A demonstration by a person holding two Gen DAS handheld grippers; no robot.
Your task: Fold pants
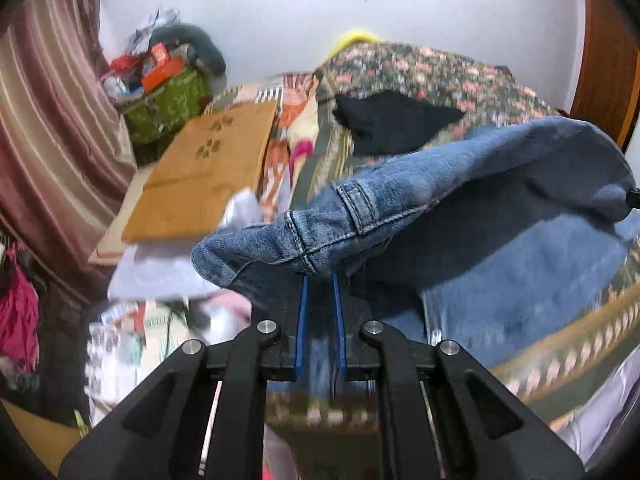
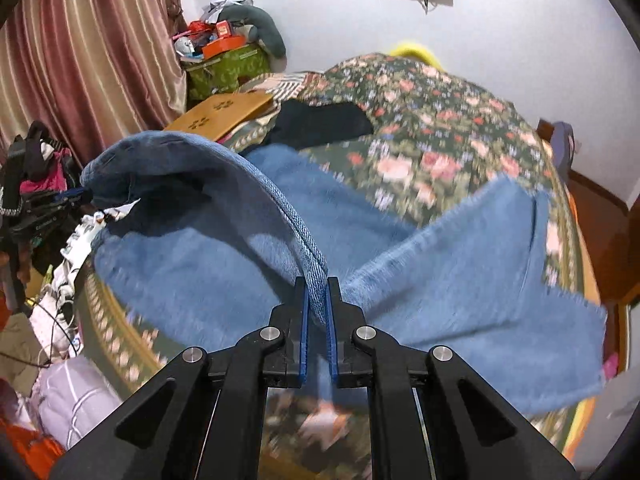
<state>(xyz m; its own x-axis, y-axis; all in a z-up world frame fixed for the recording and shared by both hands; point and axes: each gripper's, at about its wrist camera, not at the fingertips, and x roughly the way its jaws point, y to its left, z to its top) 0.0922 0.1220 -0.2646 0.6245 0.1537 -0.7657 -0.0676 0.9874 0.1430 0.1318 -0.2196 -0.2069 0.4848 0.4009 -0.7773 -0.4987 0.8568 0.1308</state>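
Jeans (image 1: 400, 204) hang in the air over the bed (image 2: 440, 128) — both tools are holding them up. The left tool (image 1: 320, 280) is pinching the thick top edge near a belt loop. The right tool (image 2: 318, 292) is pinching a folded seam of the same blue jeans, and the legs spread out below onto the flowery bedspread. A black cloth (image 2: 320, 124) lies farther back, beside a brown board (image 1: 208, 168).

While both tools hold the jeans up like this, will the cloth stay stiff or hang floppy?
Probably floppy: the jeans sag between the left tool and the right tool. The thick seamed waistband likely resists slipping. The legs trail on the bed, so they may drag.
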